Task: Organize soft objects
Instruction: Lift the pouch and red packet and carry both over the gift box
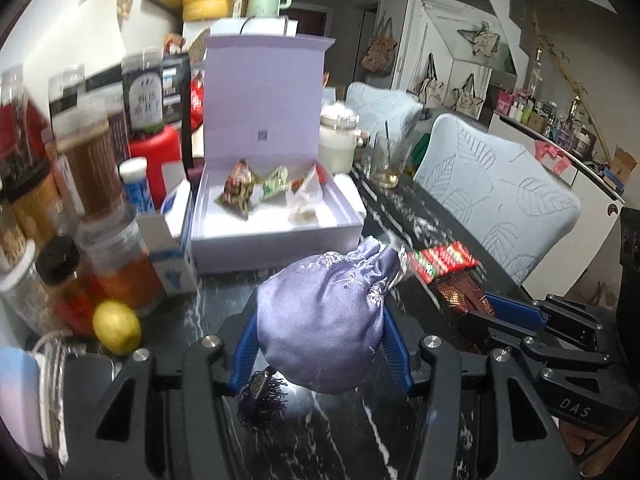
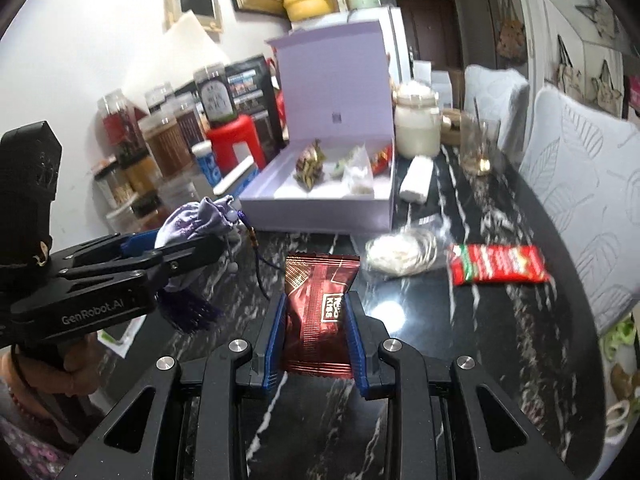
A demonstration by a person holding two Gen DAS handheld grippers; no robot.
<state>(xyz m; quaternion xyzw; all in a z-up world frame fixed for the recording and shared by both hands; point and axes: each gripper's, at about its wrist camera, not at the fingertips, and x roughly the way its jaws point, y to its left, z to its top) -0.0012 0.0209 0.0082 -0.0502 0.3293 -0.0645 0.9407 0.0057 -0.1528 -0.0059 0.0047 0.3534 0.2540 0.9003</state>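
Lavender pouch clamped in left gripper, brown snack packet pinched in right gripper, both short of open box. Box holds few wrapped items; red packet, white bundle remain beside box, unsorted.

The open box stands on the table toward its far side, lid raised behind, with several small wrapped packets inside. Jars and bottles crowd the table's left edge beside the box; a lidded jar and a glass stand at its right. Nearer, a clear bag lies before the box, a flat packet to its right (toward the chair-side edge). A lemon sits near the left edge, before the jars.
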